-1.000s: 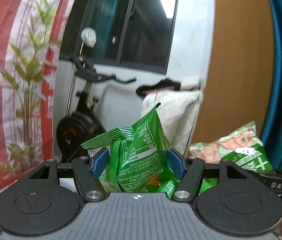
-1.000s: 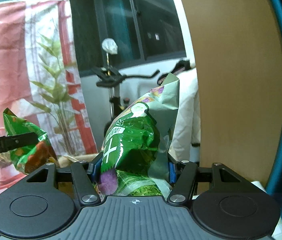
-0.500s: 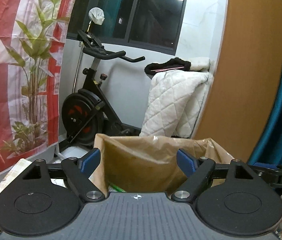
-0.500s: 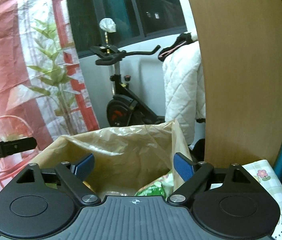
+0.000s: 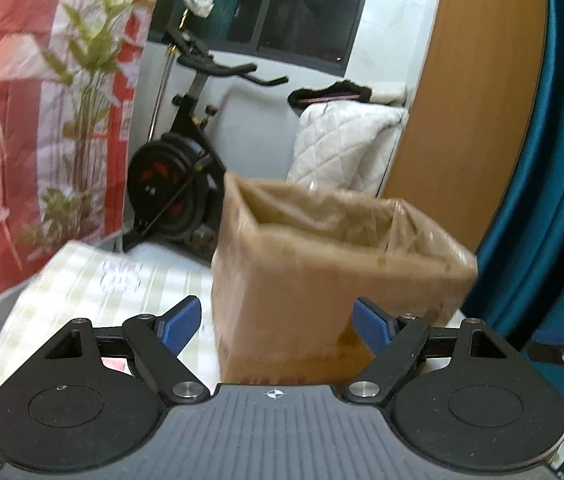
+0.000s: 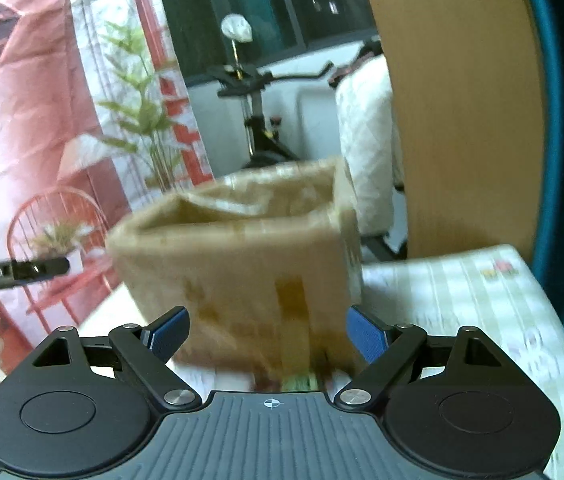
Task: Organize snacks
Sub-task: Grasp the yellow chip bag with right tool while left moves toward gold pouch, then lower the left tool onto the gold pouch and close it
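A brown cardboard box (image 5: 322, 280) lined with a clear plastic bag stands on the checked tablecloth (image 5: 94, 280). It also shows in the right wrist view (image 6: 242, 264), blurred. My left gripper (image 5: 278, 322) is open and empty, in front of the box and apart from it. My right gripper (image 6: 268, 334) is open and empty, also in front of the box. A bit of green packet (image 6: 300, 383) shows on the cloth just below the box in the right wrist view. The box's contents are hidden by its walls.
An exercise bike (image 5: 186, 168) and a white quilt (image 5: 346, 140) stand behind the table. A wooden panel (image 5: 474, 100) and a teal curtain (image 5: 554, 160) are at the right. A red printed backdrop (image 6: 42, 140) hangs at the left. The tablecloth extends right of the box (image 6: 462, 300).
A second ago each gripper was shut on a green snack packet. Both opened over the box and the packets dropped in. Both grippers have since pulled back and lower, empty.
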The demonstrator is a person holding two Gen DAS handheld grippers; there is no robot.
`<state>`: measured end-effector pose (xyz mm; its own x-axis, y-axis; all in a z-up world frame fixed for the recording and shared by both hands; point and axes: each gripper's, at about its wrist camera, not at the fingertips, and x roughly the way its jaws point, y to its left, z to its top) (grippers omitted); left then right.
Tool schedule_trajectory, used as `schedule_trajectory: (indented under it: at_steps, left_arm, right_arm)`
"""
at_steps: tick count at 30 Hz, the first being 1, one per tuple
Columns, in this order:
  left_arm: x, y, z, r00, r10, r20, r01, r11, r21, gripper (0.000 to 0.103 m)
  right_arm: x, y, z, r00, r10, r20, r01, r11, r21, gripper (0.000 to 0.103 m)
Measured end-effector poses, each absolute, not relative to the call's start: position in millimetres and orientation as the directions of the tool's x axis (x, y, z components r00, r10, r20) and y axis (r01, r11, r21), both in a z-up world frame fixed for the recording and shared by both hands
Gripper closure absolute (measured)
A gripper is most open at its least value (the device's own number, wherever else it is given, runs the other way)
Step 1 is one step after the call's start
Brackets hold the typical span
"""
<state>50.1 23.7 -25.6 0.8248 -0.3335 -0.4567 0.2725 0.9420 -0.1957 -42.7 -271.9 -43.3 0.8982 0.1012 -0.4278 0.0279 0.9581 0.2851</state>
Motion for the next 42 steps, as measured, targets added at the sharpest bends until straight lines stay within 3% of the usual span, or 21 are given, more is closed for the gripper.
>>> schedule_trajectory:
  at_steps: [8, 17, 21, 27, 42]
  left_arm:
    - [21, 27, -69, 0.793, -0.322, -0.518, 0.266, 0.947, -0.181, 0.019]
    - [9, 25, -103, 0.747, -0.34, -0.572, 0.267, 0.94, -0.211, 0.019]
    - [5, 29, -112, 0.731, -0.35, -0.586, 0.253, 0.936, -0.244, 0.02]
    - [5, 31, -126, 0.713, -0.327, -0.62, 0.225, 0.945, -0.239, 0.022]
    - [12, 17, -151, 0.667, -0.299, -0.682, 0.188, 0.954, -0.234, 0.024]
  right_arm:
    - [-93, -247, -112, 0.769, 0.114, -0.629, 0.129, 0.936, 0.328, 0.016]
    - [-88, -227, -167, 0.614, 0.201, -0.763, 0.244, 0.871, 0.426, 0.007]
    - [-82, -223, -176, 0.643, 0.225, -0.732, 0.227, 0.857, 0.463, 0.014]
    - [-56, -221, -167, 0.712, 0.196, -0.674, 0.139, 0.902, 0.409, 0.026]
    - [-16, -227, -179, 0.812, 0.127, -0.57, 0.125, 0.916, 0.382, 0.028]
